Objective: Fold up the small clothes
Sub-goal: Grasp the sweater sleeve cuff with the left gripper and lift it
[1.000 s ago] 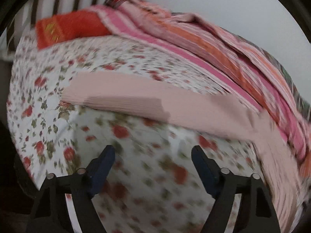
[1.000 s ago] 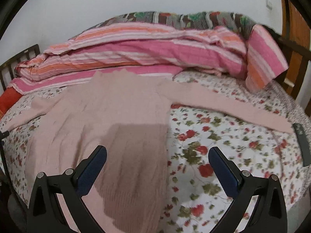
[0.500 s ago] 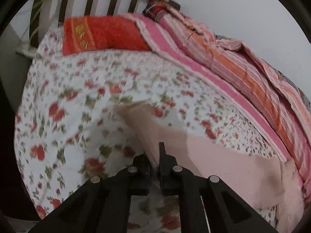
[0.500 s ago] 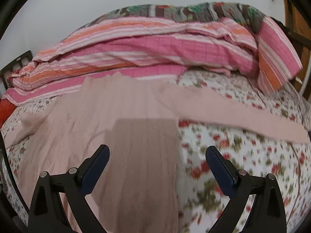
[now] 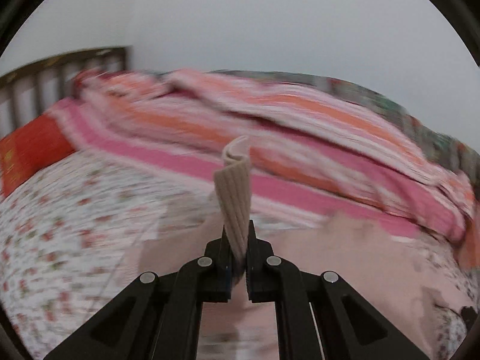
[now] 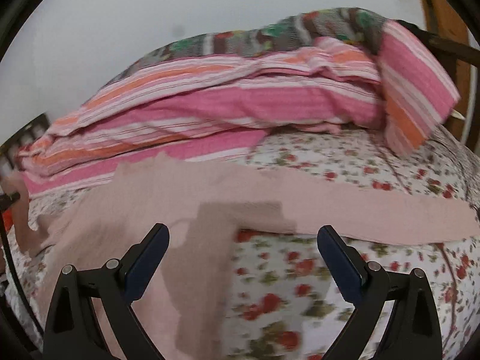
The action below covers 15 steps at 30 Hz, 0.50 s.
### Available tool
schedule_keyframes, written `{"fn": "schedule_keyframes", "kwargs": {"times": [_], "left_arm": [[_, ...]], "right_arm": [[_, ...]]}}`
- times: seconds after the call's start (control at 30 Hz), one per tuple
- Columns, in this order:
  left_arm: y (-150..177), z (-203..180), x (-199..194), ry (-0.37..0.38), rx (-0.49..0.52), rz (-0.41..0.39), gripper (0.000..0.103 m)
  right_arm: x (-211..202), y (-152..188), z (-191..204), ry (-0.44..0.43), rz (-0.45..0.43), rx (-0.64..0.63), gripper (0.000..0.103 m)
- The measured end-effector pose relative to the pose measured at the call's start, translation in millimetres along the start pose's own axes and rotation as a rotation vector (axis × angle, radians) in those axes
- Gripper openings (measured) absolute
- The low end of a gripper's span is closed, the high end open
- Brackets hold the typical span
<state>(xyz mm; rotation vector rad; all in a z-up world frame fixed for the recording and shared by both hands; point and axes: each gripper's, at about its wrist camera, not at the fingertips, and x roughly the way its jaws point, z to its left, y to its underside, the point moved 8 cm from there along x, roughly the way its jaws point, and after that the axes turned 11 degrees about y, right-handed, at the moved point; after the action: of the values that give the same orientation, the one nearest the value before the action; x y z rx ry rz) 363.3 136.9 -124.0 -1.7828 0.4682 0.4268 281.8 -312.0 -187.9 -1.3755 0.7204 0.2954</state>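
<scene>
A pale pink ribbed sweater (image 6: 144,204) lies spread on the flowered bedsheet (image 6: 345,156). Its right sleeve (image 6: 390,213) stretches flat across the bed to the right. My left gripper (image 5: 238,240) is shut on the ribbed cuff of the left sleeve (image 5: 235,186), which stands up from between the jaws, lifted off the bed. The sweater's body (image 5: 345,258) lies beneath and to the right of it. My right gripper (image 6: 243,240) is open above the sweater's lower right side, nothing between its fingers. At the left edge of the right wrist view a dark tip of the left gripper (image 6: 9,199) shows.
A rumpled pink and orange striped blanket (image 6: 240,96) is piled along the far side of the bed against the wall. A red pillow (image 5: 30,150) lies by the slatted headboard (image 5: 60,66) on the left. A wooden frame (image 6: 444,36) stands at the far right.
My left gripper shut on the sleeve cuff, then lifted it off the sheet and swung right toward the sweater's body. My right gripper drifted right over the sweater and stayed open.
</scene>
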Motion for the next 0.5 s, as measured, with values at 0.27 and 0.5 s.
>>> {"fn": "schedule_keyframes", "kwargs": {"times": [0.27, 0.5], "left_arm": [[38.7, -192.7, 51.7, 0.227, 0.144, 0.099, 0.007], [111.9, -281.2, 86.1, 0.361, 0.209, 0.229, 0.008]], "right_arm": [[-2.4, 6.1, -38.9, 0.015, -0.007, 0.036, 0.098], [-7.1, 4.1, -28.3, -0.017, -0.003, 0.012, 0.098]]}}
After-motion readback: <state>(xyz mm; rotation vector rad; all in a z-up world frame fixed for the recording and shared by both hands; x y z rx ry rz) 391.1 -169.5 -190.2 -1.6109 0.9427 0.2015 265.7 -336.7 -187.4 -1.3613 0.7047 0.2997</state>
